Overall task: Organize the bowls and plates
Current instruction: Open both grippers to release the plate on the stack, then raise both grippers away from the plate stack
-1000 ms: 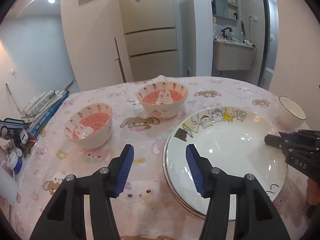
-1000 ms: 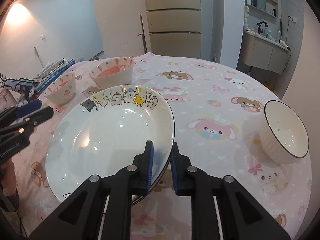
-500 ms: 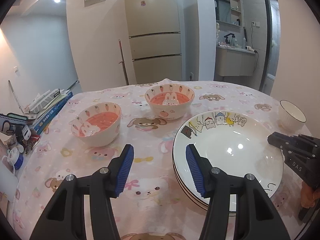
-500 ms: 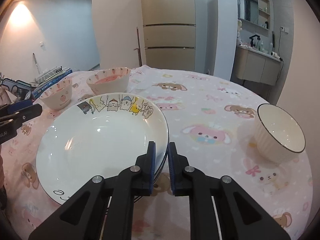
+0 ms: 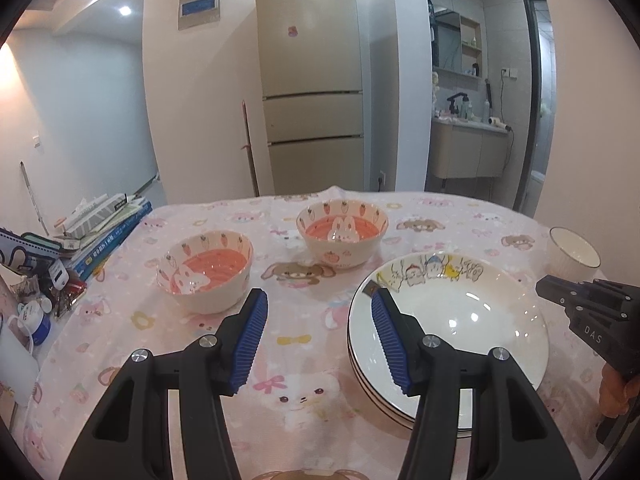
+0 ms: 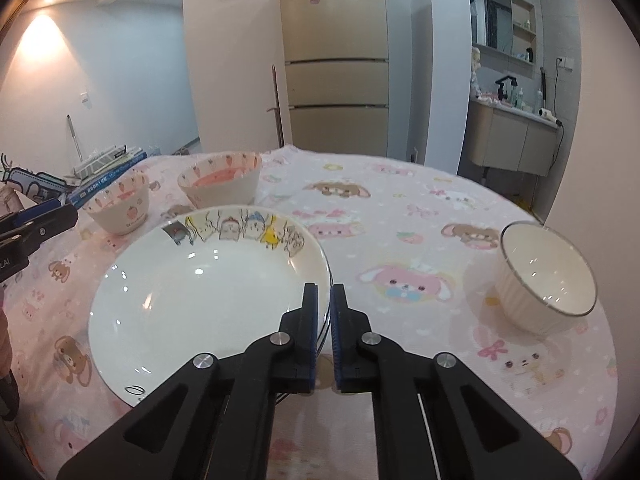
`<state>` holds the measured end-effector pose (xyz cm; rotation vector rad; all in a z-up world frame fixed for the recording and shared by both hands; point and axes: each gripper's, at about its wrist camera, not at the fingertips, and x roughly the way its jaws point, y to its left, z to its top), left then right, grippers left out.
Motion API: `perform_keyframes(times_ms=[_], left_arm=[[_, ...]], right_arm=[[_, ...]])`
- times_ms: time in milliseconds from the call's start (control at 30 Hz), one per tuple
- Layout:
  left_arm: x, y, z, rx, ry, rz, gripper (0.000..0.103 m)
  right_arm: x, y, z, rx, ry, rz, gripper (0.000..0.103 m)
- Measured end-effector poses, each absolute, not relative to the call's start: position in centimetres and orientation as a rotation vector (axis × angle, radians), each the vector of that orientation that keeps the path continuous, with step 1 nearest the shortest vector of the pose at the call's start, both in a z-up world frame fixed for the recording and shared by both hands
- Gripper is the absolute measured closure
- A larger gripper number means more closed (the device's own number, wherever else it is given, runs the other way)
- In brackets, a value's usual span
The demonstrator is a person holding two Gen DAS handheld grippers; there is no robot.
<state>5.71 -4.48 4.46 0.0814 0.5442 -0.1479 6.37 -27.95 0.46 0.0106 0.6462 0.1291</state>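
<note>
A stack of white plates [image 5: 460, 312] with cartoon figures on the far rim lies on the pink tablecloth. My right gripper [image 6: 324, 312] is shut on the near right rim of the top plate [image 6: 200, 280]. From the left wrist view it comes in from the right [image 5: 546, 286]. Two pink rabbit bowls [image 5: 206, 272] [image 5: 342, 240] stand left of and behind the plates. My left gripper [image 5: 318, 332] hangs open above the cloth between the nearer pink bowl and the stack, holding nothing. A white ribbed bowl [image 6: 548, 276] stands to the right.
Books [image 5: 108, 224] and small clutter [image 5: 36, 304] crowd the table's left edge. A fridge [image 5: 312, 80] stands behind the round table, and a washbasin cabinet [image 6: 512, 144] is at the back right. A person's hand [image 5: 616, 392] holds the right gripper.
The right jaws have closed the last gap onto the plate's rim. The left gripper has drawn back and risen a little, still open; bowls and plates look farther away.
</note>
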Motion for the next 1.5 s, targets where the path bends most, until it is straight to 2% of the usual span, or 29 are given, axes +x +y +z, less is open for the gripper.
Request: perform_keyframes(times_ms=[100, 200, 233, 467, 533, 600, 667, 867, 933, 1033, 1233, 1300, 1400, 1500], left_arm=[[4.8, -4.5, 5.6, 0.071, 0.491, -0.152, 0.044], [3.5, -4.4, 6.9, 0.051, 0.409, -0.157, 0.018], [2.9, -4.2, 7.3, 0.045, 0.372, -0.158, 0.015], [0.8, -4.3, 9.6, 0.078, 0.3, -0.147, 0.015], [0.1, -4.2, 10.0, 0.079, 0.274, -0.14, 0.014], [-0.8, -4.1, 10.6, 0.081, 0.247, -0.139, 0.014], [-1.8, -4.0, 11.3, 0.081, 0.212, -0.137, 0.014], [-5.2, -3.1, 13.7, 0.064, 0.078, -0.105, 0.01], [-6.3, -2.7, 14.4, 0.052, 0.034, -0.098, 0.0], [-7.5, -2.2, 15.2, 0.036, -0.013, -0.101, 0.0], [-7.9, -1.9, 15.8, 0.024, 0.008, -0.13, 0.0], [-7.8, -1.6, 15.9, 0.018, 0.014, -0.128, 0.0], [-7.6, -1.6, 15.7, 0.019, 0.019, -0.123, 0.0], [-7.6, -1.3, 15.7, 0.014, 0.025, -0.118, 0.0]], right_arm=[[5.6, -27.7, 1.9, -0.005, 0.608, 0.128, 0.097], [4.8, -27.5, 3.3, -0.008, 0.574, 0.137, 0.097], [4.4, -27.4, 3.9, -0.009, 0.557, 0.136, 0.097], [2.3, -27.1, 7.0, 0.0, 0.466, 0.138, 0.097], [1.4, -26.8, 7.8, -0.014, 0.432, 0.138, 0.092], [0.8, -26.8, 8.5, -0.013, 0.408, 0.139, 0.071], [0.3, -26.7, 8.9, -0.005, 0.385, 0.143, 0.06], [-0.6, -26.6, 10.0, -0.002, 0.347, 0.142, 0.052], [-1.0, -26.6, 10.5, 0.01, 0.326, 0.143, 0.046], [-1.7, -26.5, 11.1, 0.013, 0.295, 0.147, 0.043], [-2.7, -25.6, 12.3, -0.002, 0.245, 0.154, 0.033], [-3.0, -25.4, 12.5, -0.002, 0.227, 0.151, 0.019], [-3.4, -25.0, 12.7, -0.001, 0.194, 0.138, 0.013], [-3.4, -24.7, 12.7, -0.001, 0.186, 0.138, 0.013]])
